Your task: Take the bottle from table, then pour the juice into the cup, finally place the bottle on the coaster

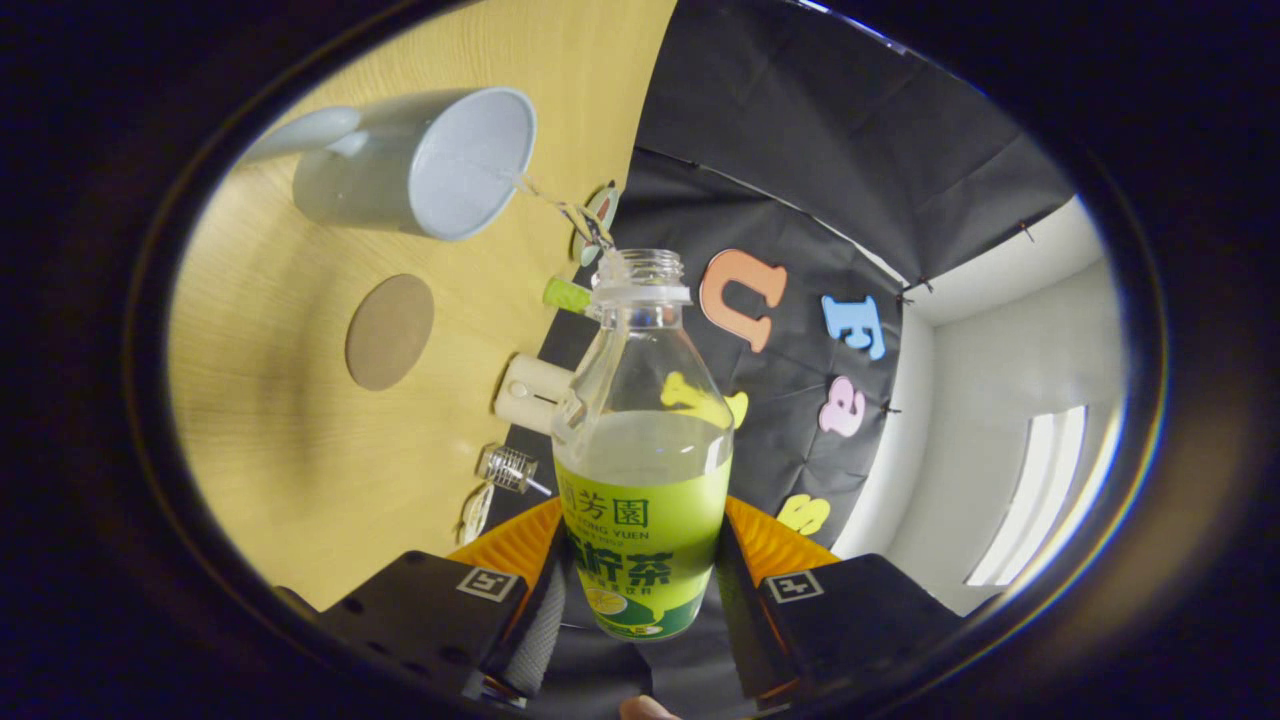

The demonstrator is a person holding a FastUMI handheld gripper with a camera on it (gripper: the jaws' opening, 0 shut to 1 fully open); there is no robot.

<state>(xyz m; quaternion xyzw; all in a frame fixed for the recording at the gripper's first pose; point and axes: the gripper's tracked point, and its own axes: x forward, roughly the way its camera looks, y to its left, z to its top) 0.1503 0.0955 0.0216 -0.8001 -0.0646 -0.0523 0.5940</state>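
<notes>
My gripper point(640, 590) is shut on a clear bottle point(642, 440) with a green label, both fingers pressing its lower body. The bottle is uncapped and tipped toward a pale grey mug point(420, 165) that stands on the wooden table point(280, 420). A thin stream of juice point(560, 205) runs from the bottle's mouth to the mug's rim. Pale yellow-green juice fills the bottle up to about its shoulder. A round brown coaster point(390, 331) lies on the table beside the mug, between the mug and my fingers.
At the table's far edge, against the black cloth wall, lie a cream cylindrical object point(530, 392), a small metal wire piece point(508, 468) and a green cap-like piece point(566, 295). A white wall and a bright window point(1030, 490) are beyond the cloth.
</notes>
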